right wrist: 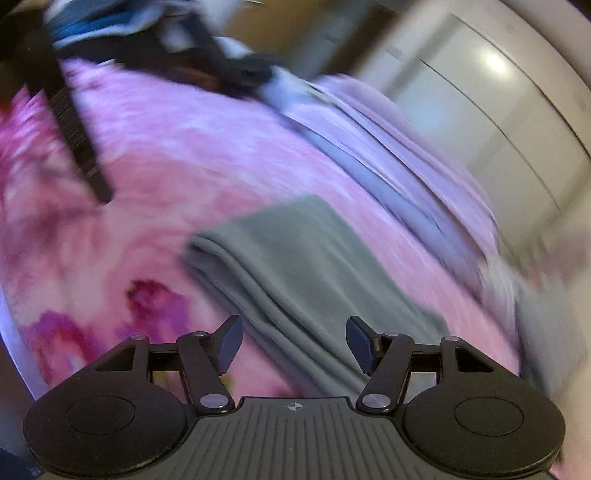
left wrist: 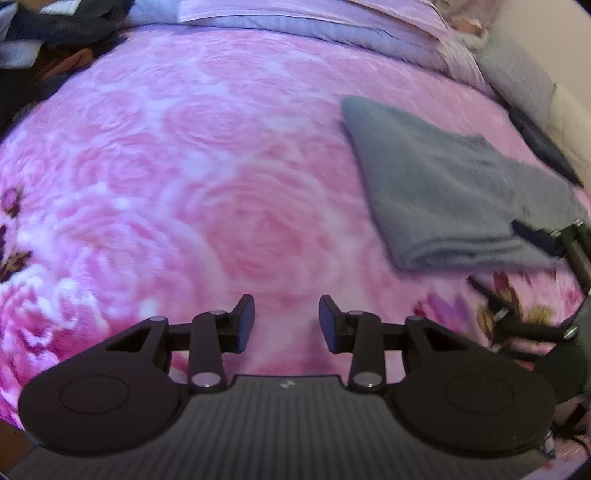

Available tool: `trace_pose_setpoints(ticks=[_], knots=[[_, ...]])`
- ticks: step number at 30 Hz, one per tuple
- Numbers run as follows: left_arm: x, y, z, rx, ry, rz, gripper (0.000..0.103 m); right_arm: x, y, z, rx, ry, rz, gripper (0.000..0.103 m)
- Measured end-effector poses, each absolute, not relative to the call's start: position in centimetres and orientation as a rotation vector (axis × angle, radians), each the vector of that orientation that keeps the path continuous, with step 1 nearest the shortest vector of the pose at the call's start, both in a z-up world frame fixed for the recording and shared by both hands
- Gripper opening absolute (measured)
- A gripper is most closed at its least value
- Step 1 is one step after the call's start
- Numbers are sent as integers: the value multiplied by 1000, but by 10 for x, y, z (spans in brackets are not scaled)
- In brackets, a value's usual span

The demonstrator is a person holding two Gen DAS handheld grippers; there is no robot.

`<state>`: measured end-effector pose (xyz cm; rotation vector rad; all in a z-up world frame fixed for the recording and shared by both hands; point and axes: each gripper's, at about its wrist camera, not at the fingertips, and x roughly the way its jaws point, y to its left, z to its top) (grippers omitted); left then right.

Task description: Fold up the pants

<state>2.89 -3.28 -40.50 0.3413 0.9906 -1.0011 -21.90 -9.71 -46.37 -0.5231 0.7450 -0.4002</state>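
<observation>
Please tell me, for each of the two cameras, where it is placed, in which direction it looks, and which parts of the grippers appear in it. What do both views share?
Left wrist: sits on the left gripper, looks down across the pink rose-patterned blanket; its own open fingers show, the right gripper at the right edge.
Right wrist: sits on the right gripper, looks over the folded grey pants towards pale closet doors; its open fingers show, a dark ribbed bar, probably the left gripper, upper left.
Shared: the grey pants, the blanket, the folded lilac bedding.
</observation>
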Motion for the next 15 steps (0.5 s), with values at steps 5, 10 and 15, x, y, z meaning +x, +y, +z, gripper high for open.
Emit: trace_pose_setpoints(ticks=[5, 10, 15], knots=[[50, -27, -405, 293, 999, -1012, 33, -189, -85, -499, -764, 778, -308, 58], [55, -32, -411, 287, 1006, -1042, 33, -173, -98, -507, -741, 778, -289, 55], [54, -43, -414, 293, 1003, -1047, 33, -159, -94, -509, -759, 802, -281, 40]])
